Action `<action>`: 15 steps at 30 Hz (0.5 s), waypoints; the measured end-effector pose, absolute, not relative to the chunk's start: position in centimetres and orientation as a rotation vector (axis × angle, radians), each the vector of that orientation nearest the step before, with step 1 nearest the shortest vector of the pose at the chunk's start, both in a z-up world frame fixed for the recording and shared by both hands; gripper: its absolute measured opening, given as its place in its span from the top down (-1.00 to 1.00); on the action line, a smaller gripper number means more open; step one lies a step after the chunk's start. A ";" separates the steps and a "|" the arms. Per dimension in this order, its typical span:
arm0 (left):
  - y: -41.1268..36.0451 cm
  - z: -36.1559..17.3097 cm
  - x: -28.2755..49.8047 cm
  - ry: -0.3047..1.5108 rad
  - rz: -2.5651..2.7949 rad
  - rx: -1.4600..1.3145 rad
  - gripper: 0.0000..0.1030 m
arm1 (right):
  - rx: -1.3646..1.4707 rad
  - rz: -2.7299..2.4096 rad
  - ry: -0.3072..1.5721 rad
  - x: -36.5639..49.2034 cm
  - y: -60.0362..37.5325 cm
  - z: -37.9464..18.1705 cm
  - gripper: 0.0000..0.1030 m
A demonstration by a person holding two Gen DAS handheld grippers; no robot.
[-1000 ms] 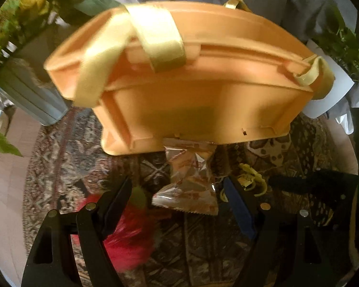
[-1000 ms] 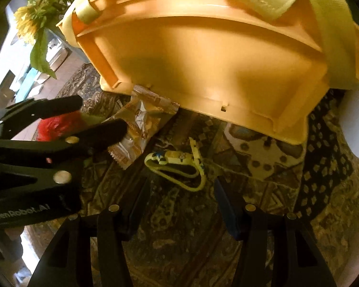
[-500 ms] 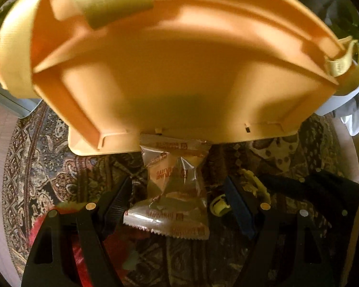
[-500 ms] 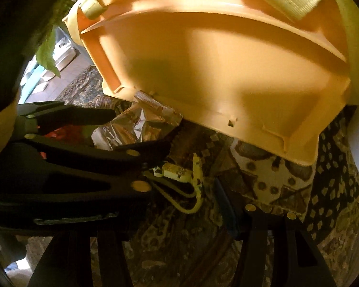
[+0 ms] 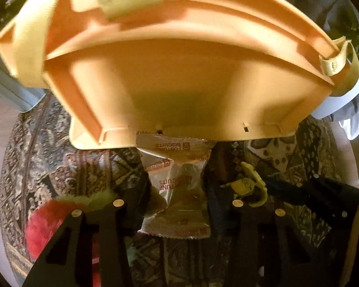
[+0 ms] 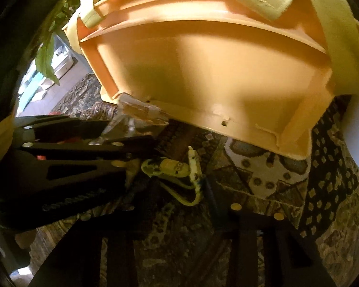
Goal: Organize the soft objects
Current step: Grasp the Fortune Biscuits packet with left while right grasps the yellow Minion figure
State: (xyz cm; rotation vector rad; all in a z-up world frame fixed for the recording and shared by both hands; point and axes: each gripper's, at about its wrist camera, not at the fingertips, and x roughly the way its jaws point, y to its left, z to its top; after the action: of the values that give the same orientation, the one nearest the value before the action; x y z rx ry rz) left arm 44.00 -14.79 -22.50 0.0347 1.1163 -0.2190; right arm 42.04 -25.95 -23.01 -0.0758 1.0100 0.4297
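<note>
Now each hand-held gripper has just closed: left (image 5: 179,205) clamps one biscuit packet (image 5: 177,191), right (image 6: 177,191) one yellow toy (image 6: 172,167); one orange basket (image 5: 179,83).

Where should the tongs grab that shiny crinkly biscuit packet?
Grip the clear foil biscuit packet across its pinched middle, coming from above on the near side. Its far end touches the orange plastic basket, so there is no room there. The left tongs already straddle that waist, just closing.

Both jaws have just been closing (left gripper (image 5: 178,201) pinches biscuit packet (image 5: 177,191)).
</note>
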 end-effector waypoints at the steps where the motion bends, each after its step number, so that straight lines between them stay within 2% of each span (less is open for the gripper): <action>1: -14.7 -22.3 43.7 1.109 -0.214 0.038 0.13 | -0.069 0.425 1.009 41.9 -26.1 -23.0 0.32; 11: -12.0 -20.6 40.5 1.041 -0.173 0.071 0.13 | -0.056 0.402 0.998 41.4 -26.4 -22.8 0.54; 13: -11.5 -20.5 39.8 1.041 -0.173 0.062 0.13 | -0.044 0.393 0.999 41.4 -26.6 -22.8 0.78; 15: -11.5 -20.0 39.1 1.039 -0.172 0.057 0.13 | -0.028 0.385 0.998 41.3 -27.0 -22.7 0.78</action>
State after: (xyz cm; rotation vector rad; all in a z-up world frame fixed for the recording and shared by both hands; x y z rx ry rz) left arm 39.11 -11.55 -19.97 0.0573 1.0386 -0.1723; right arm 41.33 -26.96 -22.66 -0.0277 0.9980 0.3850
